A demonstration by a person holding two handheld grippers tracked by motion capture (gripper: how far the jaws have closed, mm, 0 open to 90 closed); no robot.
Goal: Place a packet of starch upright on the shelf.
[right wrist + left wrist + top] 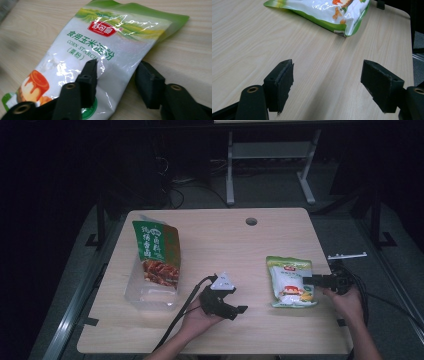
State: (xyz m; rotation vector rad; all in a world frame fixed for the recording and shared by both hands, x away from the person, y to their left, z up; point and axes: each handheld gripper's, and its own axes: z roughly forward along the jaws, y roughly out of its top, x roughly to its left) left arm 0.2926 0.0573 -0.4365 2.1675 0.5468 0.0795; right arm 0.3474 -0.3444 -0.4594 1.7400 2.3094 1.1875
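Dark room behind, metal frame legs and loose cables on the floor past the far edge; light wood-grain desk [215, 245] with a round cable hole [251, 221].

Left to right: green snack pouch [157, 251] leaning in a clear plastic bin [146, 296], well apart from the action. Left hand-held gripper [240, 309] near desk centre, jaws wide apart, nothing between them, pointing toward the corn starch bag [291, 281]. That bag lies flat on the right part of the desk. Right hand-held gripper [307, 280] is at the bag's right edge; in the right gripper view one jaw sits over the bag's printed face, the other beside its edge on the desk, partly closed. Can't tell if the pads press yet.

Risks, as judged: glossy film is slippery, so a shallow edge grip may slide off. Pinching only loose film lets the powder sag and the bag swing. A hard squeeze could burst the seam. Bag sits near the right desk edge, so a push could send it off.
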